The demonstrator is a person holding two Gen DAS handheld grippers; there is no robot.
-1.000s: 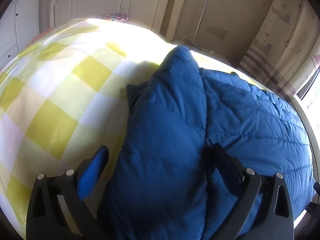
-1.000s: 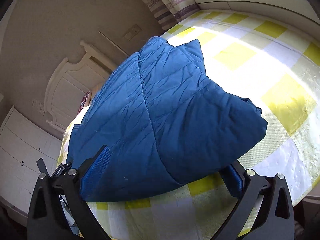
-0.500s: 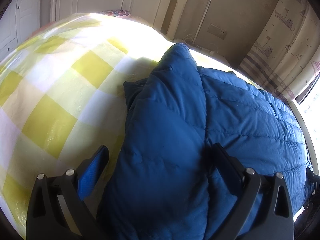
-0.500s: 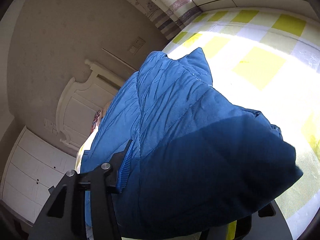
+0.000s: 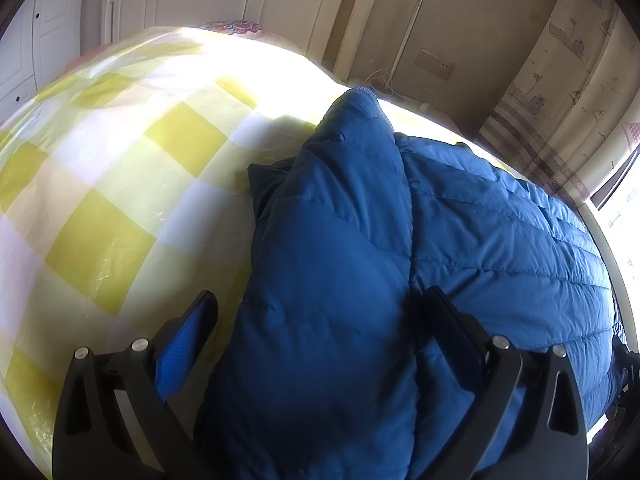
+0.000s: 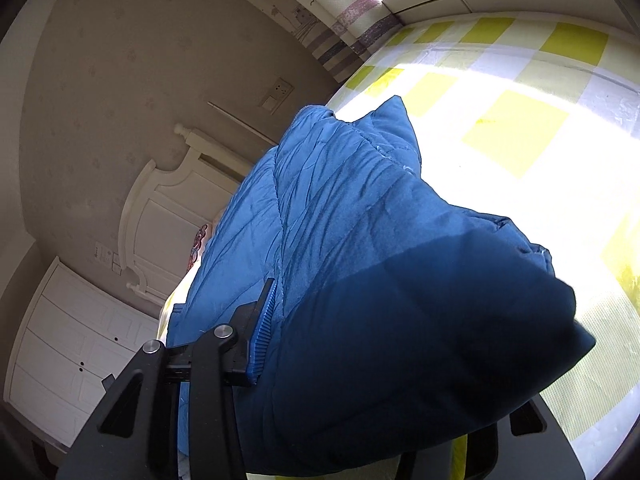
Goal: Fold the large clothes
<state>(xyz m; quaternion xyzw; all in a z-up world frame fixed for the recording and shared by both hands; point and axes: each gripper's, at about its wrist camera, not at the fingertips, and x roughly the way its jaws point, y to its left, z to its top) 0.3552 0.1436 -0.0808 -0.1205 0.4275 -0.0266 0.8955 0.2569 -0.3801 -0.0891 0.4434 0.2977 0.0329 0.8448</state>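
A blue quilted down jacket (image 5: 460,248) lies partly folded on a bed with a yellow and white checked cover (image 5: 100,184). My left gripper (image 5: 320,320) is open, its fingers either side of a folded-over part of the jacket near the bed's edge. In the right wrist view the jacket (image 6: 360,240) fills the middle, one end lifted off the cover (image 6: 520,140). My right gripper (image 6: 360,360) is shut on the jacket; its left finger (image 6: 260,332) presses the fabric and the right finger is hidden under it.
A white headboard (image 5: 280,4) stands at the bed's far end, with a white wardrobe (image 6: 72,352) beside it. Patterned curtains (image 5: 560,92) and a bright window are on the right. A wall socket (image 5: 434,65) and cables sit behind the bed.
My right gripper has closed on the jacket's end and raised it, so the fabric now bulges towards the camera. My left gripper has stayed open, shifting only slightly.
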